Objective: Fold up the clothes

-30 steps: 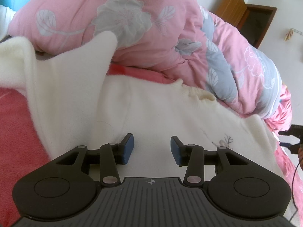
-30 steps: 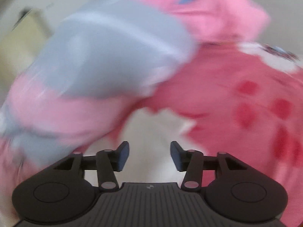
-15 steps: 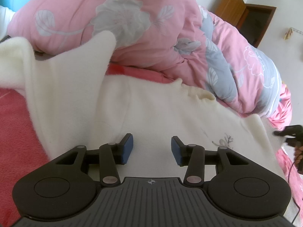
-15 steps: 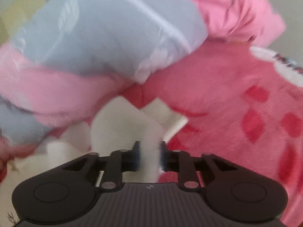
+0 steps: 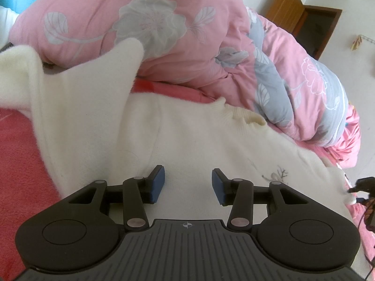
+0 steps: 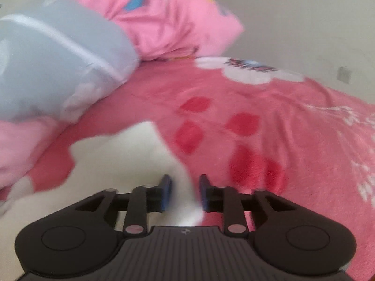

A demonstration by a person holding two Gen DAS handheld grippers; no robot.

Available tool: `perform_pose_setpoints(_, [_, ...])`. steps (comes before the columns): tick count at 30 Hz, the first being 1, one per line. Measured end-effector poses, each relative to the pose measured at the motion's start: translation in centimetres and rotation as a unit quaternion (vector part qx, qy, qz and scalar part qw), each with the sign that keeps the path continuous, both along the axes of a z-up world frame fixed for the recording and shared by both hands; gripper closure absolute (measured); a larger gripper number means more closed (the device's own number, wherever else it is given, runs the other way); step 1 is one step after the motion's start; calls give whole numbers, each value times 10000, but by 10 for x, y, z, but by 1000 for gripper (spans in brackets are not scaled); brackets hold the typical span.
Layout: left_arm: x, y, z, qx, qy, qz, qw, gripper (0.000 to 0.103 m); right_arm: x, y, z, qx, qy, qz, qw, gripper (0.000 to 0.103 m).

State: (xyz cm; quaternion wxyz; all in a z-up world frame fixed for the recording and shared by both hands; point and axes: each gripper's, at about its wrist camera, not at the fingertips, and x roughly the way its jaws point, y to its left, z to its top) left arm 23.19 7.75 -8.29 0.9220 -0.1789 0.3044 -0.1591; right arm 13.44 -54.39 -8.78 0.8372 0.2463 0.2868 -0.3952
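A cream knit sweater lies spread on the bed, collar toward the duvet, with one sleeve draped up at the left. My left gripper hovers low over the sweater's body, open, with nothing between its pads. In the blurred right wrist view, my right gripper sits at the edge of the cream cloth. Its jaws are opening, and a strip of that cloth still lies between the blue pads.
A pink and grey flowered duvet is heaped behind the sweater and rises at the left of the right wrist view. A pink fleece blanket covers the bed, with a pink pillow beyond. A wooden door stands far right.
The right gripper swung down to the sweater's edge, closed on the cream cloth half a second ago, and its jaws now stand wider. The left gripper has not moved.
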Motion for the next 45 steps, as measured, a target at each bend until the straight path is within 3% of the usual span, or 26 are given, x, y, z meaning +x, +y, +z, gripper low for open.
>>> perform_pose_setpoints(3, [0, -1, 0, 17, -2, 1, 10000, 59, -25, -3, 17, -415, -271, -677, 9965, 57])
perform_pose_setpoints(5, [0, 0, 0, 19, -1, 2, 10000, 58, -39, 4, 30, -513, -747, -524, 9945, 57])
perform_pose_setpoints(7, [0, 0, 0, 24, 0, 2, 10000, 58, -36, 19, 39, -419, -1105, 363, 9923, 61])
perform_pose_setpoints(9, [0, 0, 0, 24, -1, 3, 10000, 58, -7, 50, 38, -386, -862, 1701, 9809, 65])
perform_pose_setpoints(12, [0, 0, 0, 10, 0, 2, 10000, 58, 41, 111, 24, -388, -380, 3502, 9351, 80])
perform_pose_setpoints(14, [0, 0, 0, -1, 2, 2, 10000, 58, 63, 136, 8, -281, -148, 3993, 9163, 89])
perform_pose_setpoints(15, [0, 0, 0, -7, 3, 1, 10000, 58, 72, 136, -1, -146, -80, 4005, 9161, 93])
perform_pose_setpoints(17, [0, 0, 0, -10, 3, 3, 10000, 58, 86, 116, -18, 314, -100, 3719, 9277, 103])
perform_pose_setpoints(20, [0, -1, 0, -4, 4, 3, 10000, 58, 93, 63, -30, 1266, -655, 3057, 9414, 103])
perform_pose_setpoints(25, [0, -1, 1, 1, 2, 5, 10000, 58, 90, 30, -24, 1690, -1057, 1907, 9612, 103])
perform_pose_setpoints(27, [0, -1, 1, 7, 2, 6, 10000, 58, 88, 40, -13, 1545, -1089, 1811, 9651, 103])
perform_pose_setpoints(30, [0, -1, 1, 10, 2, 8, 10000, 58, 95, 74, 2, 1626, -1212, 2573, 9448, 103])
perform_pose_setpoints(35, [0, 0, 1, 0, 1, 10, 10000, 58, 146, 155, -3, 2284, -698, 4033, 8833, 103])
perform_pose_setpoints(37, [0, 1, 1, -10, 1, 8, 10000, 58, 170, 174, -18, 2565, -457, 4208, 8689, 102])
perform_pose_setpoints(39, [0, 2, 1, -31, 5, 7, 10000, 58, 193, 177, -33, 2641, -306, 4005, 8769, 103])
perform_pose_setpoints(41, [0, 2, 1, -51, 10, 7, 10000, 58, 200, 165, -38, 2672, -572, 3629, 8909, 103])
perform_pose_setpoints(45, [-1, 2, 2, -59, -16, 25, 10000, 58, 190, 160, -11, 1868, -673, 2891, 9365, 103])
